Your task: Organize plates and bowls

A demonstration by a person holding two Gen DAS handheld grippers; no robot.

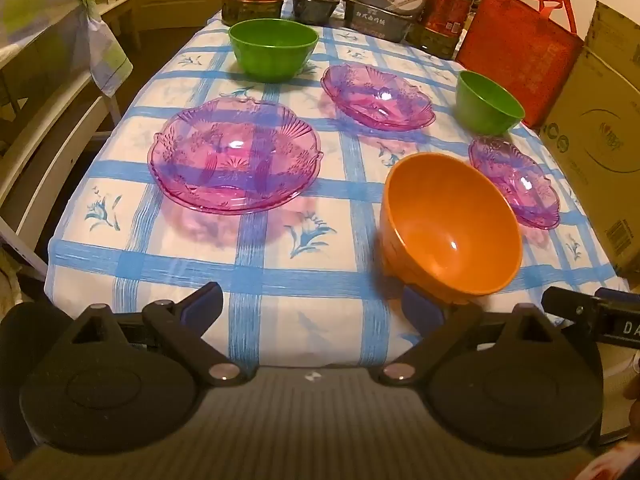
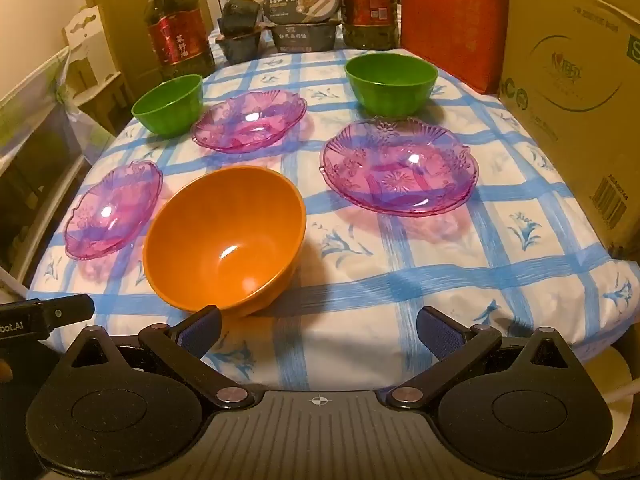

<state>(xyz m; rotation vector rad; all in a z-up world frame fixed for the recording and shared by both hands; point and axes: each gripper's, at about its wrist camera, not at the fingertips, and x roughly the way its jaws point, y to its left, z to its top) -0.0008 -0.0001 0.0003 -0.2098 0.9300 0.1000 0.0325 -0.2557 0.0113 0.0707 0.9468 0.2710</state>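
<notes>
On the blue-checked tablecloth (image 1: 312,280) stand an orange bowl (image 1: 452,224), two green bowls (image 1: 272,48) (image 1: 486,102) and three clear pink plates: a large one (image 1: 234,156), a middle one (image 1: 378,96) and a small one (image 1: 516,180). My left gripper (image 1: 312,308) is open and empty at the near edge, its right finger next to the orange bowl. My right gripper (image 2: 318,326) is open and empty; its left finger is by the orange bowl (image 2: 224,240). The right wrist view also shows the large plate (image 2: 400,166), other plates (image 2: 248,120) (image 2: 114,210) and green bowls (image 2: 168,104) (image 2: 390,82).
Oil bottles (image 2: 178,32) (image 2: 368,4), boxed meals (image 2: 304,16) and a red bag (image 2: 452,20) line the far edge. A cardboard box (image 2: 572,92) stands at the right. A chair (image 1: 48,92) stands left of the table.
</notes>
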